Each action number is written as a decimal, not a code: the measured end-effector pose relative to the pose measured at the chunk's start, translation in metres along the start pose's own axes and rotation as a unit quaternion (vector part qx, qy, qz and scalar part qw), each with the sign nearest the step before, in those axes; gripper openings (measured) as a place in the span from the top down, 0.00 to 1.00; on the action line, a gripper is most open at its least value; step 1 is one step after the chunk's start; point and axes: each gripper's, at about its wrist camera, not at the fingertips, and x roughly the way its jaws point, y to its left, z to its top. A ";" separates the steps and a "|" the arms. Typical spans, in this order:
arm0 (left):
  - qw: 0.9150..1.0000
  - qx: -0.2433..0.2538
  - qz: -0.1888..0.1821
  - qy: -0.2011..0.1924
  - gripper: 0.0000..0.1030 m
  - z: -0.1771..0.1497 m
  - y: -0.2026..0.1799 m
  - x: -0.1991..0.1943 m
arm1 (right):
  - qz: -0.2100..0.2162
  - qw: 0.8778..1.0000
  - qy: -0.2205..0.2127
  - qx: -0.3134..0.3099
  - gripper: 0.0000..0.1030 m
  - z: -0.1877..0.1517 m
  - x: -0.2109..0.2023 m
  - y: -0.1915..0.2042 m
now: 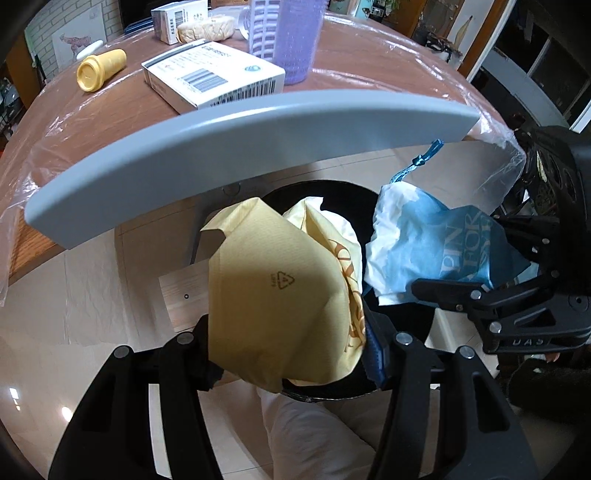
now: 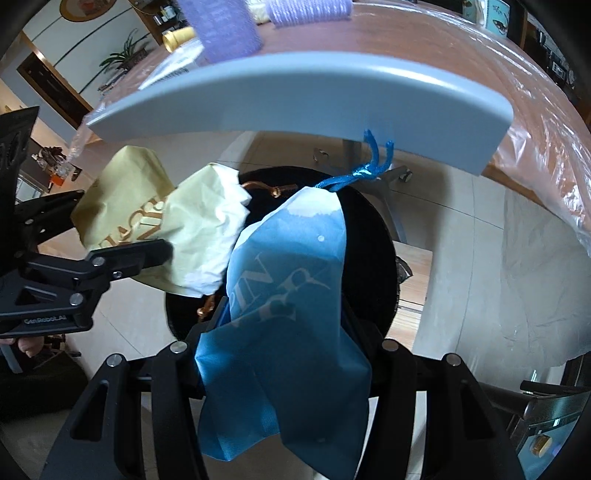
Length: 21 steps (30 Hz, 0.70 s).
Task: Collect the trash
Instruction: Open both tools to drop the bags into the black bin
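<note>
Two grippers hung over the black bin (image 1: 402,373): the left gripper (image 1: 291,343) clamped the yellow bag (image 1: 273,295), the right gripper (image 2: 284,350) at three o'clock clamped the blue bag (image 2: 284,332).

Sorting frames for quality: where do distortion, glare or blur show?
Left wrist view: fisheye bows the straight grey chair back; glare spots on the glossy floor tiles. Right wrist view: the purple ribbed cup is soft at the frame's top.
</note>
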 end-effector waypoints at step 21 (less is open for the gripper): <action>0.999 0.025 0.013 0.019 0.43 0.002 -0.013 0.022 | -0.028 0.999 0.012 0.016 0.47 0.005 0.019 -0.011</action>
